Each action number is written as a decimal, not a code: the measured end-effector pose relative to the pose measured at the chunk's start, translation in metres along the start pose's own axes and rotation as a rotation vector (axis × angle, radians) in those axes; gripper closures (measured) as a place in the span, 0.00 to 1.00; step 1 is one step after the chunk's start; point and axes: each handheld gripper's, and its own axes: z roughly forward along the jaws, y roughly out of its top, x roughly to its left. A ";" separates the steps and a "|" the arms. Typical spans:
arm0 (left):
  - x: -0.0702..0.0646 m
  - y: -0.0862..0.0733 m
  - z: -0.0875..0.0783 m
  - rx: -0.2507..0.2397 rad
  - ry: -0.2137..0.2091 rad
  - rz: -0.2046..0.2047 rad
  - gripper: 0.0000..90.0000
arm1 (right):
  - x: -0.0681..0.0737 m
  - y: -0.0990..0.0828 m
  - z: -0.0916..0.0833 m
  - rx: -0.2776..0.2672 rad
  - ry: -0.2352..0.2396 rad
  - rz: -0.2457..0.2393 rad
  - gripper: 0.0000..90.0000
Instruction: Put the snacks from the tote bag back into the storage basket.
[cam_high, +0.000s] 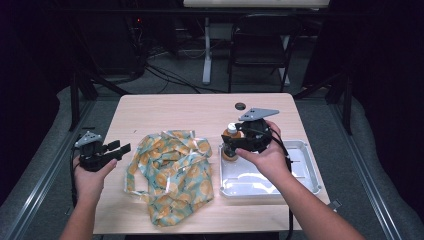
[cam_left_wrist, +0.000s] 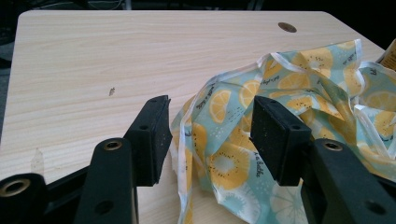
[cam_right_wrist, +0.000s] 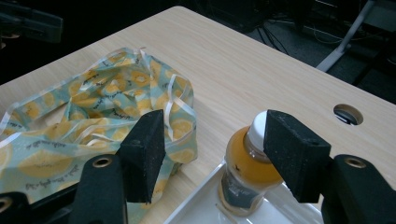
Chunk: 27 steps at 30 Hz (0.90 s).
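I am watching the right gripper (cam_high: 235, 145) at the near-left corner of the white tray (cam_high: 305, 172). Its jaws are standing apart. The juice bottle (cam_right_wrist: 247, 170) is sitting upright in the tray between them, closer to the right-hand pad, and whether that pad is touching the white cap I cannot tell. The left-hand pad is standing clear of the glass.

The left gripper (cam_high: 117, 148) is hovering over the bare desk (cam_high: 175, 107) at its left side, jaws apart and holding nothing. In the left gripper view the lemon-print bag (cam_left_wrist: 280, 107) is lying crumpled just beyond the jaw tips and to their right, its white-edged rim spreading toward the gap between the pads. In the right gripper view the same bag is lying to the left of the jaws, its nearest fold just beside the tray edge.

My reading: the bottle is resting in the tray, the bag is lying flat and slack, and nothing is lifted. If the work is packing the bottle into the bag, then the grasp on the bottle is not yet made, the bag mouth is not yet opened, and the transfer is wholly ahead. If the bottle is being set down instead, the right jaws are already releasing it. The pictures are not settling which.
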 end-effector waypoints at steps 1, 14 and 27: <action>0.000 0.000 0.000 0.001 0.000 0.000 0.53 | 0.001 -0.002 -0.001 0.000 0.001 -0.002 0.42; 0.001 -0.001 0.000 -0.006 0.006 -0.004 0.52 | 0.008 -0.022 -0.017 -0.012 0.006 -0.005 0.42; 0.002 -0.001 -0.001 -0.011 0.007 -0.009 0.52 | 0.016 -0.052 -0.019 -0.010 0.013 0.024 0.42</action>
